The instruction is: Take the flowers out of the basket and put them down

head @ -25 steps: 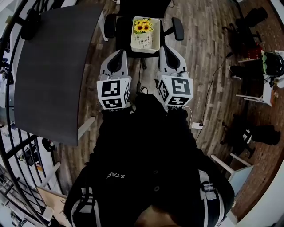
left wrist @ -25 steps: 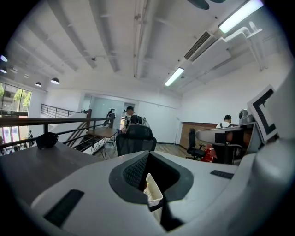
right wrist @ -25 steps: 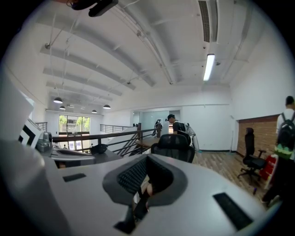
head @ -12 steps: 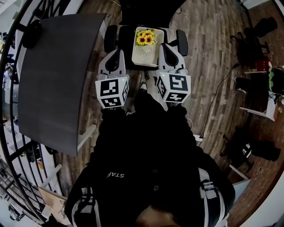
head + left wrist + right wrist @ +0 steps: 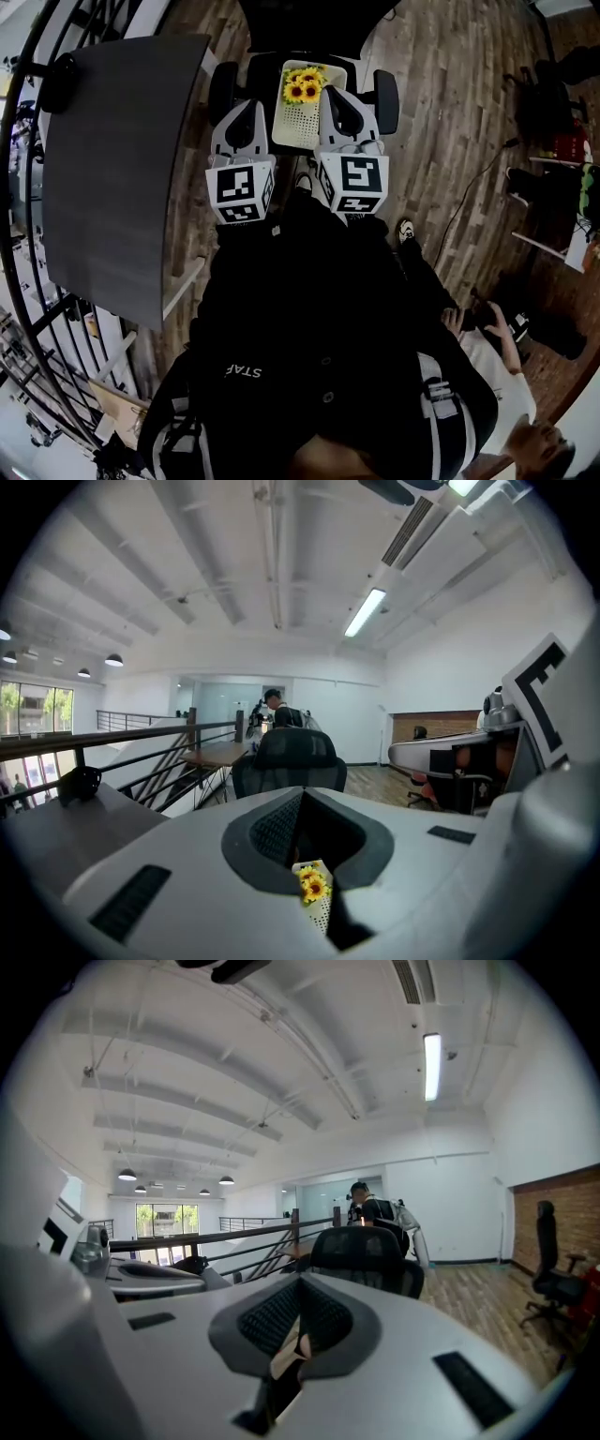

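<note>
- The flowers (image 5: 302, 86), a small bunch of yellow sunflowers, are sitting at the far end of the white basket (image 5: 298, 127). The basket is resting on the black seat of an office chair (image 5: 385, 98), between its two armrests.
- The left gripper (image 5: 246, 108) is hanging just beside the basket's left edge with its jaws pressed together and nothing between them. Its own view is peeking past the tips at the flowers below.
- The right gripper (image 5: 335, 96) is overlapping the basket's right rim in the head view, near the flowers, with its jaws also together and empty. I cannot tell whether it is touching the rim.
- Nothing is being gripped yet, so the task looks to be at its very start, and one tool's jaws will have to part before any grab.
- Going in with the jaws together is the first risk: the tips would be pushing the blooms down or aside rather than catching the stems.
- The chair is the second risk — a seat like this probably swivels or rolls, so a nudge on the rim could be sending the basket away, or tipping it off the seat.
- Pinching the flower heads instead of the stems could be crushing them, and a light basket may be lifting along with the bunch unless the other tool is steadying it.
- The grey table (image 5: 112, 169) on the left looks like the nearest place for putting the flowers down — though that is only my guess.
</note>
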`<state>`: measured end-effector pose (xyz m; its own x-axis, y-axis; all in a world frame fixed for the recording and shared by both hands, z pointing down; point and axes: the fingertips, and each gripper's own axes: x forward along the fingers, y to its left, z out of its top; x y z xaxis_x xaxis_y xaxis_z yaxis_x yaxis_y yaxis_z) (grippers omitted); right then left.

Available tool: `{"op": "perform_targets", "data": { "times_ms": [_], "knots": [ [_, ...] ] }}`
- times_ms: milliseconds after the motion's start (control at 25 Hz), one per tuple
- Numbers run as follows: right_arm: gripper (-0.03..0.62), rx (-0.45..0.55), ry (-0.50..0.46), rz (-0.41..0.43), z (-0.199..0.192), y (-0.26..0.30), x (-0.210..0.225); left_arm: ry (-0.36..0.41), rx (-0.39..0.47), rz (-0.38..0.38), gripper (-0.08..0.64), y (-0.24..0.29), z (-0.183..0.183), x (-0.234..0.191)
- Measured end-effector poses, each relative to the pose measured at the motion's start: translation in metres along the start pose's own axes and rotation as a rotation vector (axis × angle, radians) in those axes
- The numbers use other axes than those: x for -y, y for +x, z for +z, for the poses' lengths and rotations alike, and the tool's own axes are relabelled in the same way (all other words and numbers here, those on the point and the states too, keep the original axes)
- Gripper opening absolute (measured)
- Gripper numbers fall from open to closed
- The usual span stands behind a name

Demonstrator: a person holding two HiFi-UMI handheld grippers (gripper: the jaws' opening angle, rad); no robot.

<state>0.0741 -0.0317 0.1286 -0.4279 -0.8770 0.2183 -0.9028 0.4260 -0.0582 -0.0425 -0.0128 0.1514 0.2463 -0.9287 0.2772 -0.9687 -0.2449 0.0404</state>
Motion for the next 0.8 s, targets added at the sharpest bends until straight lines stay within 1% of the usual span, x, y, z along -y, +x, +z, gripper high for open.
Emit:
{"op": "perform_targets", "data": {
  "times_ms": [240, 360, 560, 680, 800],
  "knots": [
    [0.012, -0.073, 0.022, 0.011, -0.037, 0.029, 0.002, -0.009, -0.072, 0.000, 0.000, 0.031, -0.032, -0.007],
    [0.012, -0.120, 0.031, -0.016, -0.059, 0.038, 0.002, -0.008, -0.109, -0.032, 0.000, 0.043, -0.052, -0.012],
    [0.012, -0.203, 0.064, -0.066, -0.103, 0.052, 0.007, -0.011, -0.195, -0.091, 0.000, 0.072, -0.091, -0.017],
    [0.012, -0.275, 0.079, -0.093, -0.149, 0.064, 0.014, -0.016, -0.244, -0.107, 0.000, 0.092, -0.125, -0.020],
    [0.012, -0.349, 0.086, -0.107, -0.219, 0.088, 0.014, -0.036, -0.301, -0.111, 0.000, 0.113, -0.188, -0.034]
  ]
}}
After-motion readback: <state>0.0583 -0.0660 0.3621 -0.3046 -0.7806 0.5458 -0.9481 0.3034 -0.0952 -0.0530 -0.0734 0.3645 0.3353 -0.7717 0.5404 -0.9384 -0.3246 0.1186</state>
